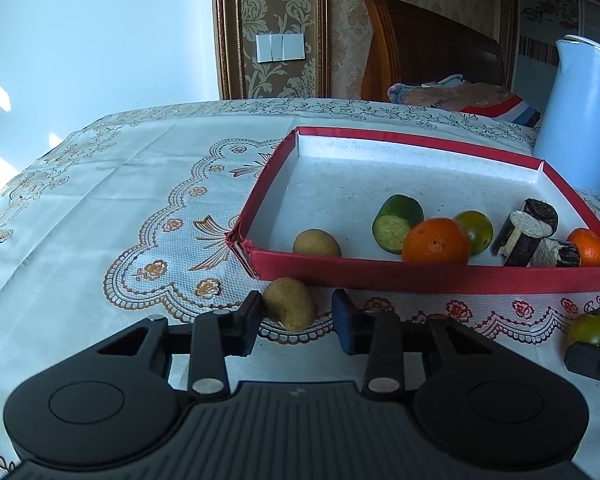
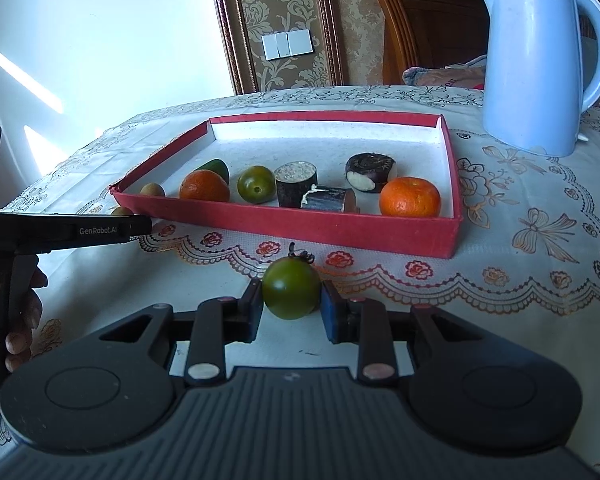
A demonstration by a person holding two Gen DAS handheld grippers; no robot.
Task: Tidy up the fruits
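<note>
Brown oval kiwi-like fruit [image 1: 290,309], on the worktop just before the red cardboard tray [image 1: 420,276], sits between the left tool [image 1: 296,320]'s pads, right pad apart. Right tool [image 2: 292,312] is clamped on the green round tomato [image 2: 291,289]; both should be lifted clear of the wall.

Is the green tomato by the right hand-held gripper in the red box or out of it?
Out. The green tomato sits on the tablecloth in front of the red box, between the fingers of the right hand-held gripper.

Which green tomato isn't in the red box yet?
The green tomato with the dried stem, on the tablecloth between the right gripper's pads. The other green tomato already sits inside the red box.
</note>
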